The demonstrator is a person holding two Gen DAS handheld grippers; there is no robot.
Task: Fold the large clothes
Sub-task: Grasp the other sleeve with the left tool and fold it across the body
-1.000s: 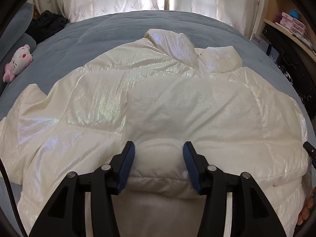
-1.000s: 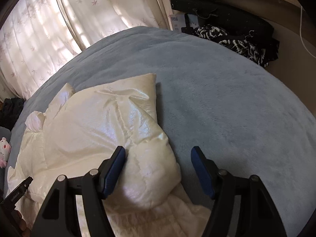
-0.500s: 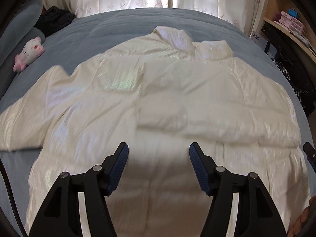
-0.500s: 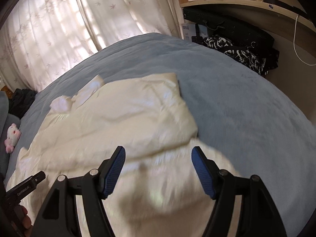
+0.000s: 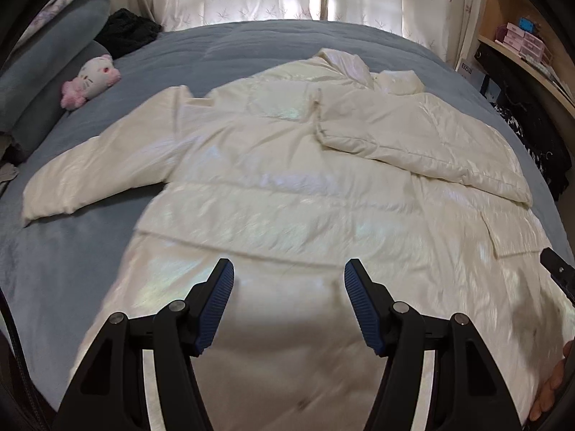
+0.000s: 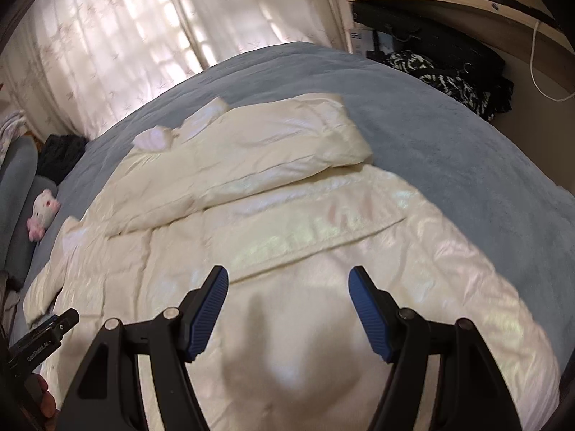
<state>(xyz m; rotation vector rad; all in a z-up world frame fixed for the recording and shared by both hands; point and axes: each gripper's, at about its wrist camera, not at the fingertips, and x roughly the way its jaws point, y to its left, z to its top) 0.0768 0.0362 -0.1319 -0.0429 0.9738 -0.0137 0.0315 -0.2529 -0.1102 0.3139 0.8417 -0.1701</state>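
The white puffer jacket [image 5: 287,194] lay spread on the blue bed [image 5: 251,46], one sleeve [image 5: 424,147] folded across its chest. Above its hem, the left gripper [image 5: 287,305] and right gripper [image 6: 287,309] had fingers spread apart, holding nothing.

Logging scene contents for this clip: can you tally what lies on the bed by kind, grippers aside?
White puffer jacket: 1
Pink and white plush toy: 1
Black clothes pile near the curtain: 1
Grey-blue pillows: 2, as far as the left wrist view shows
Total: 5
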